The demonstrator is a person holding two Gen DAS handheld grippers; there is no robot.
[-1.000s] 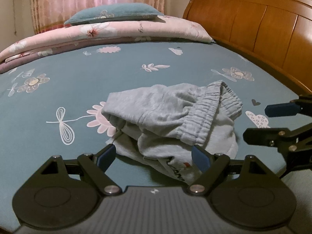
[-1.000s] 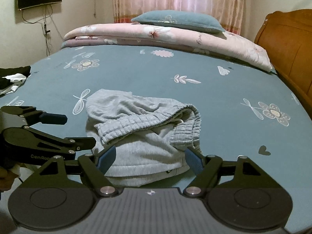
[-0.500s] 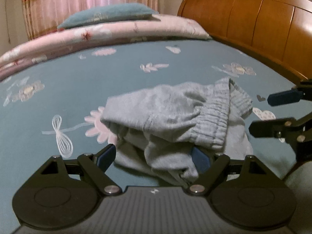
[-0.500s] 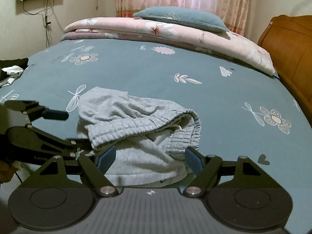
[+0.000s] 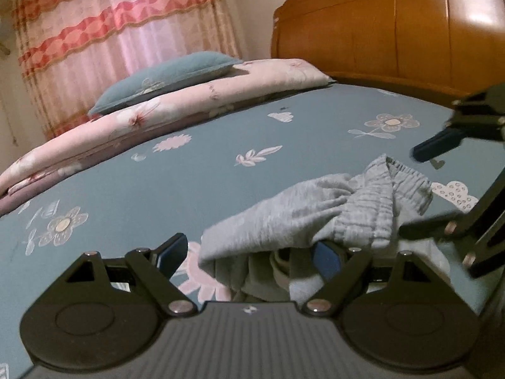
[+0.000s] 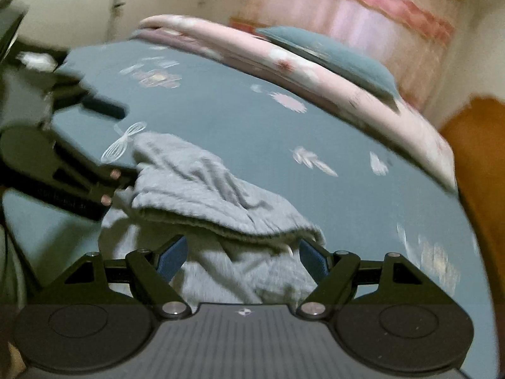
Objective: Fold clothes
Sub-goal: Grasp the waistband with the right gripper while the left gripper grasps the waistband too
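Observation:
Crumpled grey sweatpants (image 5: 331,211) with an elastic waistband lie on the blue flowered bedsheet (image 5: 157,183). My left gripper (image 5: 249,252) is open and low at the pants' near edge. Fabric lies between its fingers and drapes over the right blue pad (image 5: 328,255). The right gripper (image 5: 410,192) enters from the right, straddling the waistband end. In the blurred right wrist view, the right gripper (image 6: 243,257) stands open with the grey sweatpants (image 6: 205,195) bunched between its pads. There the left gripper (image 6: 126,148) is at the pants' left end.
A folded pink quilt (image 5: 176,110) with a blue pillow (image 5: 176,72) on it lies across the far side of the bed. A wooden headboard (image 5: 394,31) rises on the right, and a striped pink curtain (image 5: 110,31) hangs behind.
Both grippers have closed in on the sweatpants and rolled, so the bed now looks tilted in each view. The fabric now reaches between both pairs of fingers. Jaw widths are unchanged.

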